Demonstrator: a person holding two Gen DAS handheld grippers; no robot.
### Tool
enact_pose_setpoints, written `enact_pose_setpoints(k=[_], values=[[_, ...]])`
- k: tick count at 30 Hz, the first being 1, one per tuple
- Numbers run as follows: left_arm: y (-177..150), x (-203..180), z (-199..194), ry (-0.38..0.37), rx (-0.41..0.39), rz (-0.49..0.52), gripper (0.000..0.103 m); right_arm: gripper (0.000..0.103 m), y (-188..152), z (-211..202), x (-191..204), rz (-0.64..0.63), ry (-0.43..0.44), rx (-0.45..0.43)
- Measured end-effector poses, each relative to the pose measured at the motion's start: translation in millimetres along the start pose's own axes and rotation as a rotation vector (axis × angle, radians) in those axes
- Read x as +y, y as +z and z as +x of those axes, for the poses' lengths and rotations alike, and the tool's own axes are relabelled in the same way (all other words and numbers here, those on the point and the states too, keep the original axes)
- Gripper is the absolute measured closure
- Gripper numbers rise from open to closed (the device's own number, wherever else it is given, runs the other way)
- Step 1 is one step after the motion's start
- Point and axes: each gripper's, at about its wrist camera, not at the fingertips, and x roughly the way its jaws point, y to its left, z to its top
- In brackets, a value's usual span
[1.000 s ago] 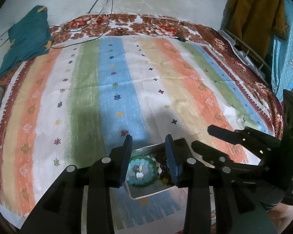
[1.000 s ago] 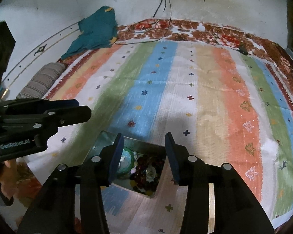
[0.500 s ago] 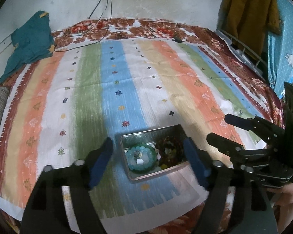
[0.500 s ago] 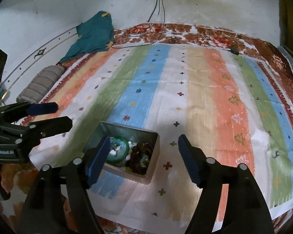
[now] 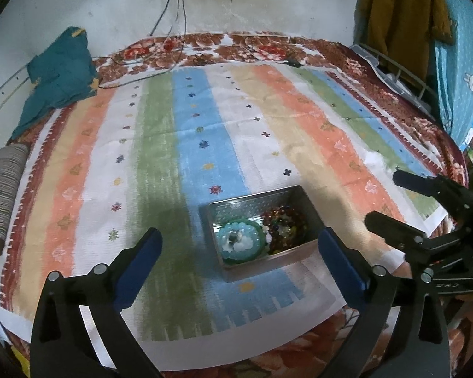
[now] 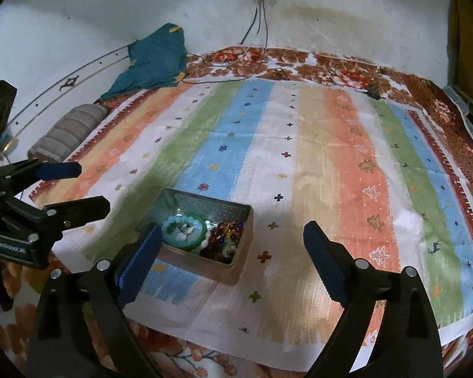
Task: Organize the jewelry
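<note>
The metal tin point(image 5: 294, 250) sits on the striped bedspread point(image 5: 205, 145) near the bed's front edge, roughly midway along it, its lid off or absent. Inside, all the jewelry in view is gathered: a pale turquoise bead bracelet point(image 5: 239, 243) lies coiled inside a green bangle point(image 5: 259, 227) at the tin's left end, and a heap of dark red and amber beads point(image 5: 285, 223) fills the right end. No piece shows loose on the bedspread.

The left gripper point(image 5: 239, 260) hangs above the front edge with the tin framed between its fingers point(image 5: 142, 258); these are spread wide and hold nothing. The right gripper point(image 6: 230, 258) hangs just to the tin's right, its fingers point(image 6: 323, 263) equally wide and bare, the left one overlapping the tin's near corner in its own view.

This layout fits two stages: the pieces all put away in the tin, or the pieces waiting there to be sorted out. The pictures do not settle which.

If a piece is to be lifted, my judgement is that the bangle and bracelet are the easier grip, being firm rings. The bead heap looks tangled, so closing on a single strand near the top would avoid dragging the rest. The tin is light and may slide on the cloth, so one gripper steadying its wall would help.
</note>
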Motion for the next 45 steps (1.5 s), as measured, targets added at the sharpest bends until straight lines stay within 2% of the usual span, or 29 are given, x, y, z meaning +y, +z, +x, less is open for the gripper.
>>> enact_pose_setpoints(k=[5,21,45], values=[[-7,4,-8,0.011,-0.020,-0.016,0.006,0.010,-6,-7,1,0.005,0.018,-0.008],[-16,-14,-9,0.067,-0.028,0.043,0.006,0.010,-14,-16,3,0.004,0.028,-0.016],[-16,-13,-10,0.040,-0.034,0.028,0.006,0.010,-18,-17,8,0.001,0.030,-0.011]])
